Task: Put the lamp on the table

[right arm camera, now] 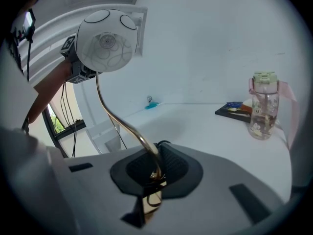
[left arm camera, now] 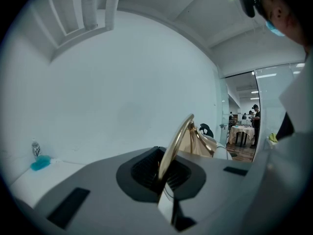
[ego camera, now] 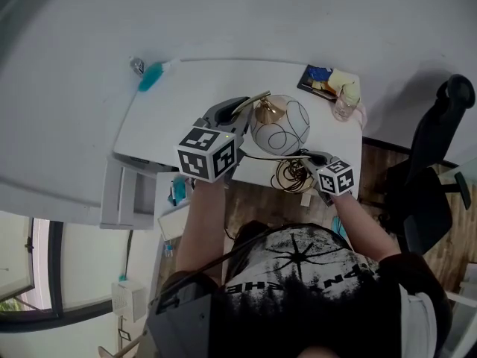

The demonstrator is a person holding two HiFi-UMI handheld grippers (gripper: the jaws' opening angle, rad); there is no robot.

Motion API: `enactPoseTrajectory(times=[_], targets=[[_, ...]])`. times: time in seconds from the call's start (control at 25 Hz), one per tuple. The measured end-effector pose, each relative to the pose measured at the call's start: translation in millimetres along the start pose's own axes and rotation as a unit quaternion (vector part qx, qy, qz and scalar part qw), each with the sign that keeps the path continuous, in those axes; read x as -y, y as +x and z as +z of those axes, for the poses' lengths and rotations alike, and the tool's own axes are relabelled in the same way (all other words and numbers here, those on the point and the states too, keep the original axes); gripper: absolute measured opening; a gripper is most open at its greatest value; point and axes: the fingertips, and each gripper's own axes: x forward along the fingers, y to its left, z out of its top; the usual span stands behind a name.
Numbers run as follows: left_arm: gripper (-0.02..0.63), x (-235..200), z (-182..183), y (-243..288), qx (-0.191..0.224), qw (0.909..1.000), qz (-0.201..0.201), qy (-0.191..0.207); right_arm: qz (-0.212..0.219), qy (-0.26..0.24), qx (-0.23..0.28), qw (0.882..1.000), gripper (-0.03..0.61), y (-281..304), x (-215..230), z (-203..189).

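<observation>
The lamp has a white globe shade [ego camera: 280, 125] with thin black line drawings, a curved gold stem [right arm camera: 115, 116] and gold wire loops [ego camera: 291, 176] at its foot. I hold it in the air over the near edge of the white table [ego camera: 186, 95]. My left gripper [ego camera: 240, 112] is shut on the gold stem [left arm camera: 177, 141] just left of the globe. My right gripper [ego camera: 309, 157] is shut on the stem's lower end [right arm camera: 152, 173], with the globe [right arm camera: 105, 40] up at that view's left.
A clear bottle [ego camera: 345, 107] with a pink strap and a dark book [ego camera: 319, 80] sit at the table's far right corner. A teal object [ego camera: 151, 75] lies at the far left. A black office chair [ego camera: 436, 170] stands right of the table; a white drawer unit [ego camera: 127, 196] left.
</observation>
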Motion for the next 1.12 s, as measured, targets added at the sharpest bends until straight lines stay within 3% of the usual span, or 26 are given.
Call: enactPoseTrajectory(times=[0.44, 0.76, 1.12], targets=[[0.015, -23.4, 6.8, 35.1, -0.003, 0.9999, -0.013, 0.001, -0.014, 0.009, 0.002, 1.0, 0.028, 20.9, 29.1, 18.4], [0.015, -58.0, 11.8, 72.9, -0.007, 0.9987, -0.051, 0.007, -0.048, 0.03, 0.008, 0.998, 0.028, 51.0, 53.6, 37.1], [0.015, -107.1, 39.9, 123.4, -0.004, 0.9956, -0.09, 0.024, -0.083, 0.043, 0.027, 0.995, 0.028, 92.1, 88.3, 85.2]])
